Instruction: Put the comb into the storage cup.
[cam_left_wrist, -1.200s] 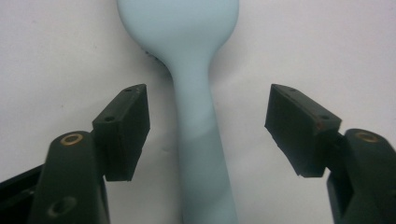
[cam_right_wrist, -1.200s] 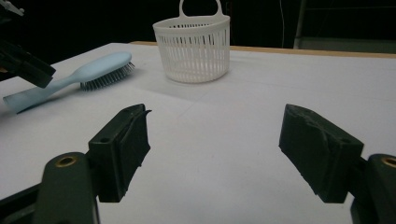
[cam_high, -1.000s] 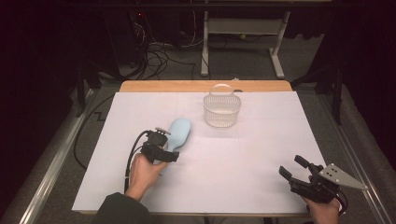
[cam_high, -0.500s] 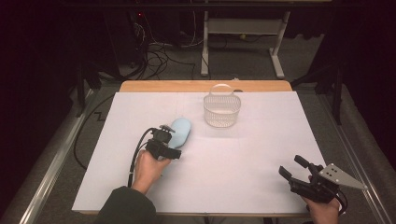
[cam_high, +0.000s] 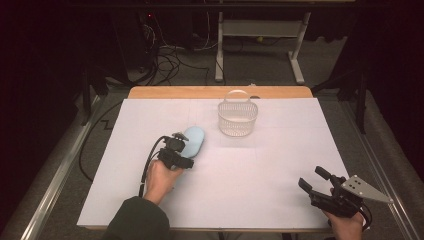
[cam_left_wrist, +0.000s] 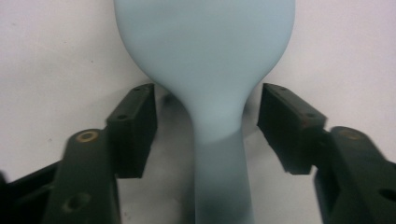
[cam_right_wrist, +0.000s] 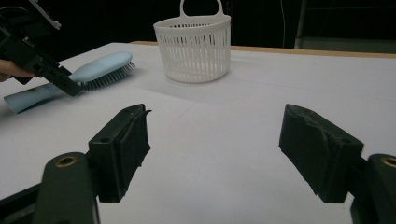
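The white basket (cam_high: 237, 119) is standing empty near the table's (cam_high: 260, 200) far edge. The light blue hairbrush (cam_high: 194, 140) is lying left of centre, its handle between the left gripper's (cam_left_wrist: 205, 126) closing, not-yet-touching jaws. The right gripper (cam_high: 316, 181) is resting released near the right front corner.

Matt, smooth, seemingly plastic hairbrush (cam_left_wrist: 205, 60); white plastic lattice basket (cam_high: 238, 119).

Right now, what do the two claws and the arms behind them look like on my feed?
Both are black two-jaw tools. The left claw trails a black cable looping back past the hand, whose forearm wears a dark green sleeve. The right claw carries a grey three-cornered plate with small dark holes. Up close, each jaw ends in a blocky black pad, with brass-coloured rivets on the arms.
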